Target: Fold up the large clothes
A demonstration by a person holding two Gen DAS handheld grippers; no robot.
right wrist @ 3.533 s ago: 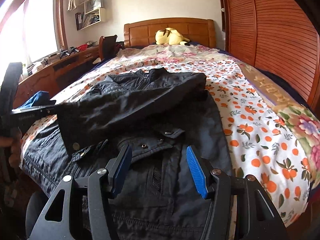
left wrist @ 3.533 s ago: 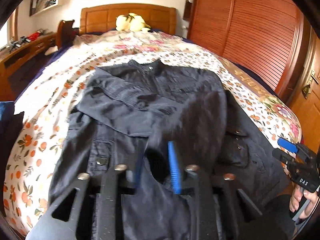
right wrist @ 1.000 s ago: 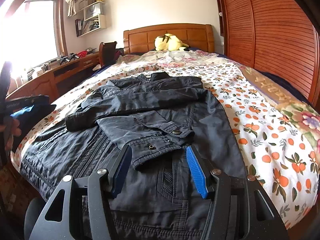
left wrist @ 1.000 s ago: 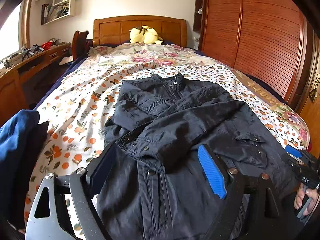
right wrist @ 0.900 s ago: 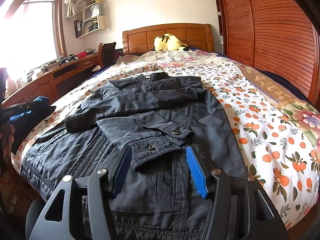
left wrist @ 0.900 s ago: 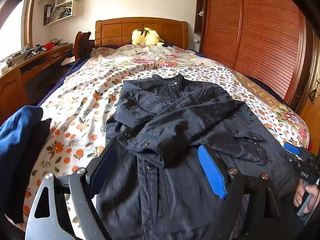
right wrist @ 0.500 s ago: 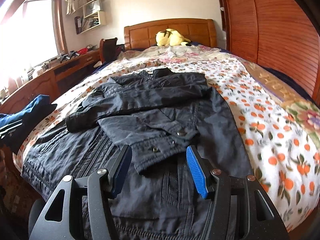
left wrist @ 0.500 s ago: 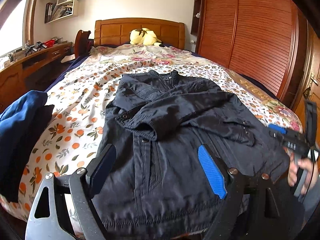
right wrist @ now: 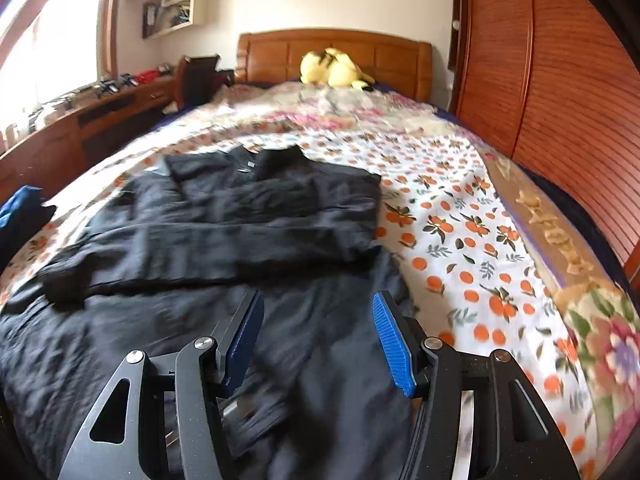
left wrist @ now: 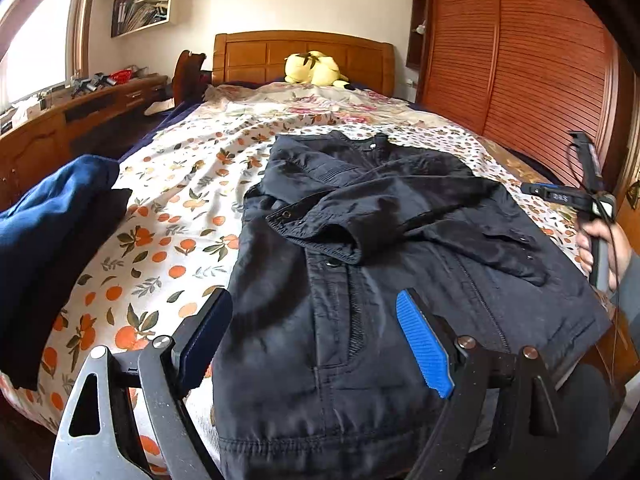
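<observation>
Floral bedspread (left wrist: 180, 200) under dark jacket (left wrist: 380, 272)

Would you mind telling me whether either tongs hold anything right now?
Nothing is held: left tongs and right tongs are open above the jacket.

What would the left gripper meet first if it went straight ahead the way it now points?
Most likely the dark jacket: the open left gripper points over its lower front, near the placket, with nothing between them. How high it hovers above the cloth is unclear.

Right gripper (right wrist: 318, 338) spread wide above black jacket (right wrist: 224, 240).
</observation>
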